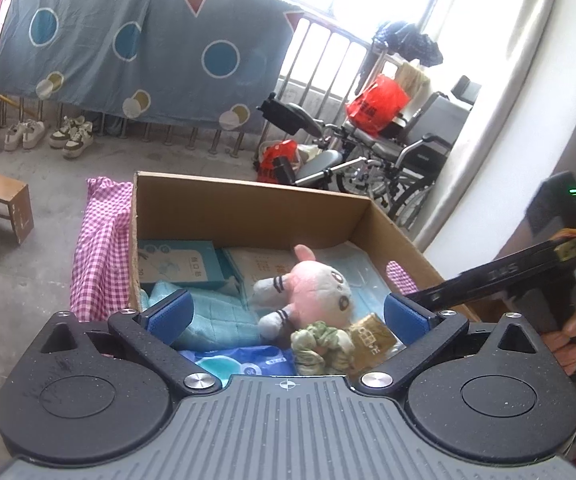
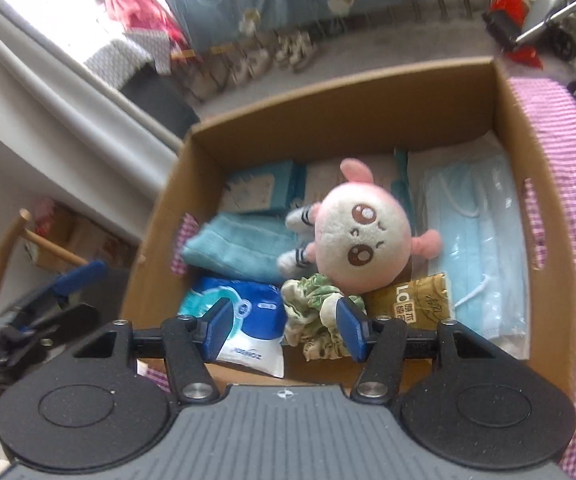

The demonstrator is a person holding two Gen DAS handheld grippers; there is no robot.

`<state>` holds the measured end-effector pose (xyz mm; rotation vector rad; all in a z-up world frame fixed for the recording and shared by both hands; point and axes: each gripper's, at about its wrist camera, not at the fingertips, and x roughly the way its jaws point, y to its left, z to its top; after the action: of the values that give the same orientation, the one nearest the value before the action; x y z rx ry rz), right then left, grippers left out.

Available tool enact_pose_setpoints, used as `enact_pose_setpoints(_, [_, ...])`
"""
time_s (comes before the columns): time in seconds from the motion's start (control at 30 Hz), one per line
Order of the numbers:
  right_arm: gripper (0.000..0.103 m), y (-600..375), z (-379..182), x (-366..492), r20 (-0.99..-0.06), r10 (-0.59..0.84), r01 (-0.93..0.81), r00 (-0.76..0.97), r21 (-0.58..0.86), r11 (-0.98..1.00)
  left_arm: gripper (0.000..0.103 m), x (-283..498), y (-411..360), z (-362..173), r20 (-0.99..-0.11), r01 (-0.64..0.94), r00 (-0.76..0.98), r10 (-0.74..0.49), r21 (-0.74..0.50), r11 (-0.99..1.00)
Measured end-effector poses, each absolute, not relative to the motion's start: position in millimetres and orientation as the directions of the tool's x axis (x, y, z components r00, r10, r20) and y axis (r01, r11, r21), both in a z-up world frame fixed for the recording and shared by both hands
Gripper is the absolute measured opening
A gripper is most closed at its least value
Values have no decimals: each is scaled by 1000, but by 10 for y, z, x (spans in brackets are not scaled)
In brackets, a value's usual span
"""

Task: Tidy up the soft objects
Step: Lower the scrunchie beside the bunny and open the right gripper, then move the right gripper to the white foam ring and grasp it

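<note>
Box: cardboard box (image 2: 339,120) on pink checked cloth (image 2: 567,200)
Inside: plush toy (image 2: 363,240), teal towel (image 2: 240,248), green scrunchie (image 2: 311,320)
Left tool (image 1: 286,312): apart, empty
Right tool (image 2: 284,330): apart, empty
Behind: wheelchair (image 1: 387,160), stool (image 1: 0,204)

My left gripper (image 1: 286,312) and right gripper (image 2: 284,330) both hang over the cardboard box (image 2: 339,120), angled downward, jaws apart, empty.

We read "ZOMBER", upside down, on the blue-and-white plastic wipes pack (image 2: 244,320); "Lo" on the gold foil packet (image 2: 411,300).
</note>
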<state>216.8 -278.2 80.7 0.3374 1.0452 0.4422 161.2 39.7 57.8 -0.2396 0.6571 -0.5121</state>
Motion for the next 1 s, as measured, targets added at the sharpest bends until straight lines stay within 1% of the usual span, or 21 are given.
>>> enact_pose_setpoints(0.1, [60, -3026, 969, 1762, -686, 504, -181, 524, 489, 853, 102, 1509, 296, 612, -524, 407, 657, -542, -358, 840])
enact_pose_setpoints(0.2, [60, -3302, 999, 1324, -635, 499, -149, 590, 522, 840, 102, 1414, 126, 626, -536, 453, 623, -570, -347, 821])
enact_pose_setpoints(0.3, [61, -3549, 887, 883, -596, 491, -103, 635, 565, 819, 102, 1319, -143, 627, -553, 517, 571, -607, -332, 789])
enact_pose_setpoints(0.4, [61, -3804, 658, 475, -576, 467, -30, 671, 608, 793, 102, 1207, -498, 573, -581, 590, 499, -643, -316, 743])
enact_pose_setpoints(0.53, [61, -4095, 257, 66, -578, 402, 90, 711, 641, 763, 102, 1041, -1095, 351, -647, 683, 350, -678, -319, 657])
enact_pose_setpoints(0.67, [60, -4307, -48, -163, -617, 312, 189, 723, 610, 769, 100, 854, -1708, 11, -709, 758, 213, -673, -315, 571])
enact_pose_setpoints(0.77, [56, -4412, -180, -222, -629, 267, 210, 730, 578, 788, 95, 748, -2083, -185, -740, 805, 202, -641, -248, 540])
enact_pose_setpoints(0.83, [55, -4431, -246, -212, -644, 241, 220, 726, 550, 806, 88, 702, -2284, -277, -756, 834, 203, -623, -200, 515])
enact_pose_setpoints(0.93, [50, -4453, -337, -201, -658, 217, 219, 721, 514, 830, 83, 600, -2482, -364, -762, 871, 231, -605, -116, 478])
enact_pose_setpoints(1.0, [50, -4464, -376, -183, -659, 215, 208, 721, 502, 840, 79, 561, -2593, -413, -769, 888, 238, -593, -76, 454])
